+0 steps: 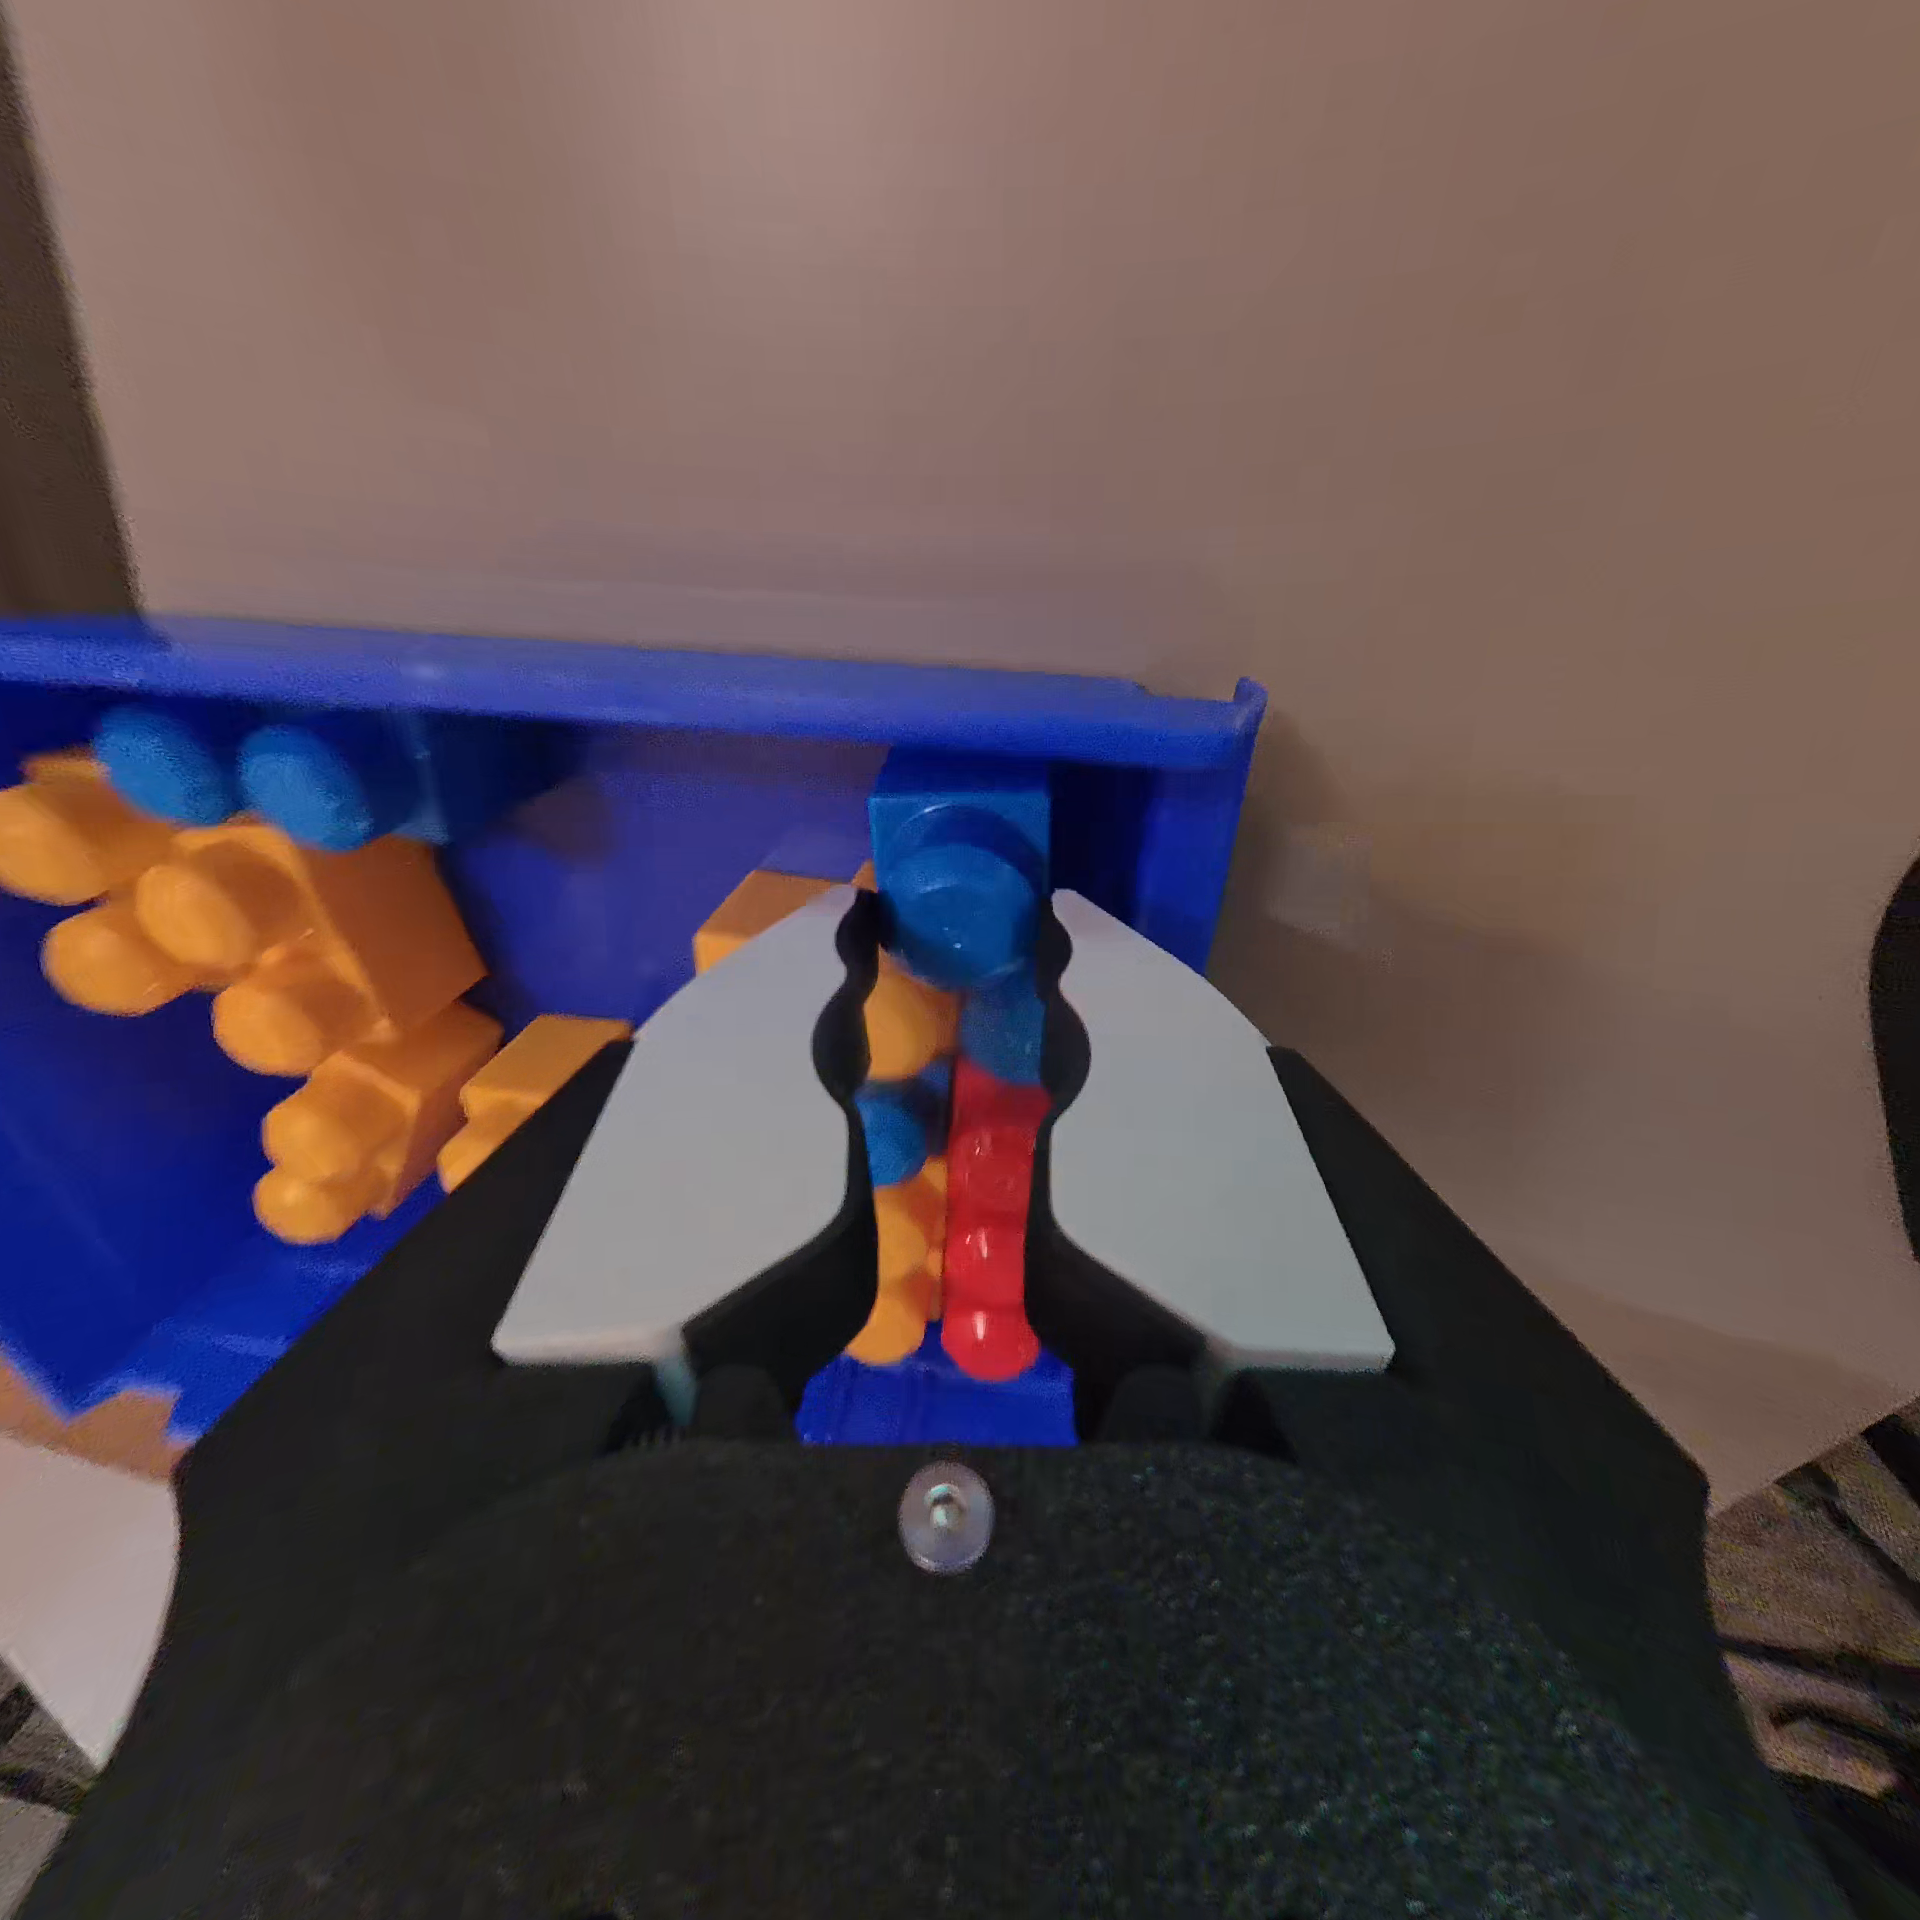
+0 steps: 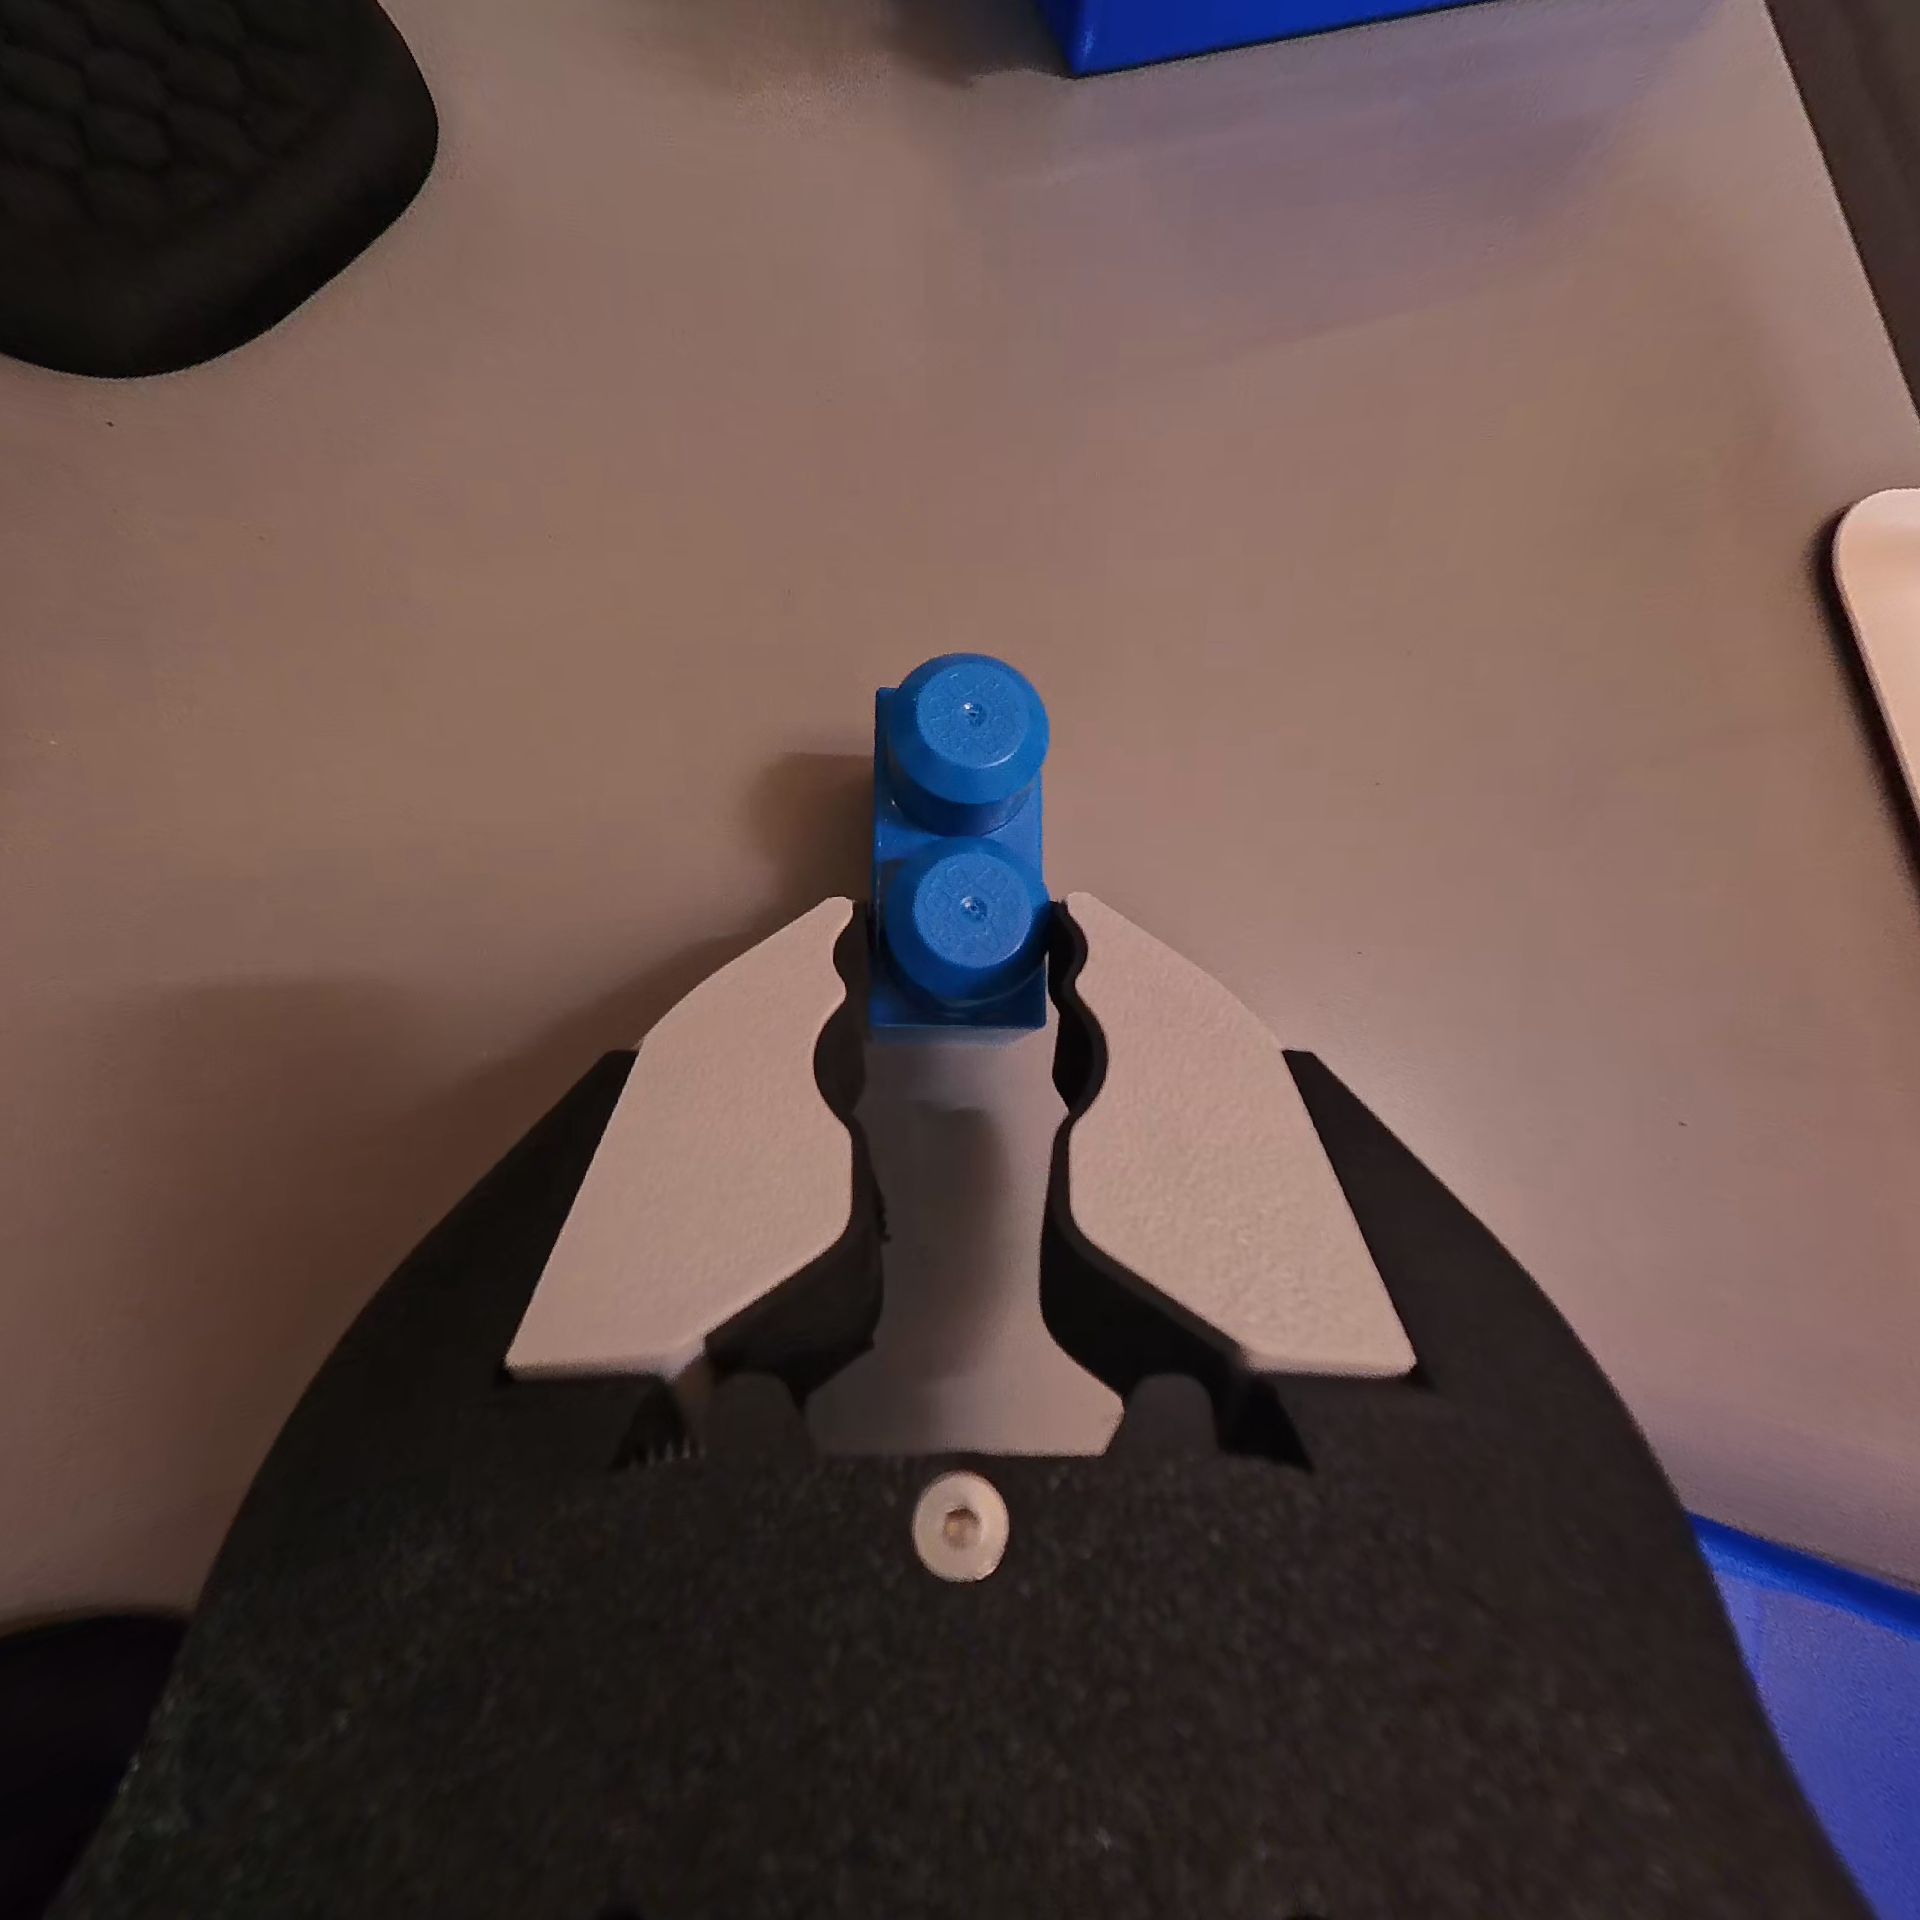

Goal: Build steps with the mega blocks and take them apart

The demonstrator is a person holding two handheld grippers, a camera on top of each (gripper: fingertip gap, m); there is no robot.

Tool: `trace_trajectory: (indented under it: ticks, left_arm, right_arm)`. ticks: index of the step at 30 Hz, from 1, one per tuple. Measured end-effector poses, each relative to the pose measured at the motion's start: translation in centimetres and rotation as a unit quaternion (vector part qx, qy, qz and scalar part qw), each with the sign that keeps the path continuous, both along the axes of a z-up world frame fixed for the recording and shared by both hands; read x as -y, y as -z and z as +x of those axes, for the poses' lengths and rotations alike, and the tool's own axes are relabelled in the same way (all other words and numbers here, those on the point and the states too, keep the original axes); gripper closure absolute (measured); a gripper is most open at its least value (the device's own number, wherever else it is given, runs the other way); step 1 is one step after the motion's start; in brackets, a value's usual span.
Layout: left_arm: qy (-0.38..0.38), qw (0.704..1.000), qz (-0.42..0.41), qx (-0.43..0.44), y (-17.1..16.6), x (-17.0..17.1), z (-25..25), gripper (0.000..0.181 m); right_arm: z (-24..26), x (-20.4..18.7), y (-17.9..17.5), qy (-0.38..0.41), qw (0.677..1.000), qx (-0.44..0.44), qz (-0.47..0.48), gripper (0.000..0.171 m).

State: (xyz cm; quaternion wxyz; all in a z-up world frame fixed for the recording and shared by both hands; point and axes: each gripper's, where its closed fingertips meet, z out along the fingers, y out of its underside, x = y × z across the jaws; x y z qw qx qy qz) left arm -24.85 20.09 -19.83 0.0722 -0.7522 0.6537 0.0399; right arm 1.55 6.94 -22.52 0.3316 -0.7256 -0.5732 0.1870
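Observation:
In the left wrist view my left gripper (image 1: 954, 909) is inside a blue bin (image 1: 623, 675), with its tips closed on a blue block (image 1: 961, 831) whose stud faces the camera. Under the jaws lie a red block (image 1: 987, 1226) and more orange blocks (image 1: 904, 1247). Several orange blocks (image 1: 312, 966) and another blue block (image 1: 229, 779) lie in the bin's left part. In the right wrist view my right gripper (image 2: 956, 925) is shut on the near end of a blue two-stud block (image 2: 966, 727), studs up, at the grey table (image 2: 1351, 416).
The right wrist view shows a black mesh pad (image 2: 156, 156) at top left, a blue bin corner (image 2: 1247, 31) at the top edge, a white object (image 2: 1886, 623) at the right edge and a blue bin rim (image 2: 1818, 1662) at bottom right. Patterned carpet (image 1: 1818, 1558) lies beyond the table. My right gripper's tips are some 25 centimeters from the white object (image 2: 1886, 623).

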Motion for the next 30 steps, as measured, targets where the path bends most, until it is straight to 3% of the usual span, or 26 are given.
trace_trajectory:
  ticks: [4, 9, 13, 18, 23, 30]
  left_arm:
    - [0.004, 0.998, 0.067, 0.011, -5.4, -0.2, 0.2, 0.152]
    - [0.075, 0.989, 0.114, 0.049, -9.9, 2.7, 5.5, 0.152]
    - [0.159, 0.983, 0.081, 0.053, -8.0, 7.0, 10.5, 0.152]
    - [0.211, 0.977, 0.007, 0.036, -2.5, 10.6, 14.6, 0.152]
    - [0.218, 0.975, -0.028, 0.034, 1.2, 11.4, 17.0, 0.152]
    - [0.206, 0.977, -0.029, 0.042, 2.7, 10.9, 18.2, 0.152]
  right_arm:
    - [0.0, -0.1, 0.0, 0.000, 1.000, 0.001, 0.001, 0.138]
    - [-0.1, -0.1, 0.0, 0.001, 1.000, 0.002, 0.003, 0.138]
    - [-0.1, -0.1, 0.0, 0.001, 1.000, 0.002, 0.003, 0.138]
    - [-0.1, -0.1, 0.1, 0.000, 1.000, 0.001, 0.002, 0.138]
    - [0.0, -0.1, 0.1, 0.000, 1.000, 0.001, 0.002, 0.138]
    - [0.0, -0.1, 0.3, 0.000, 1.000, 0.003, 0.000, 0.138]
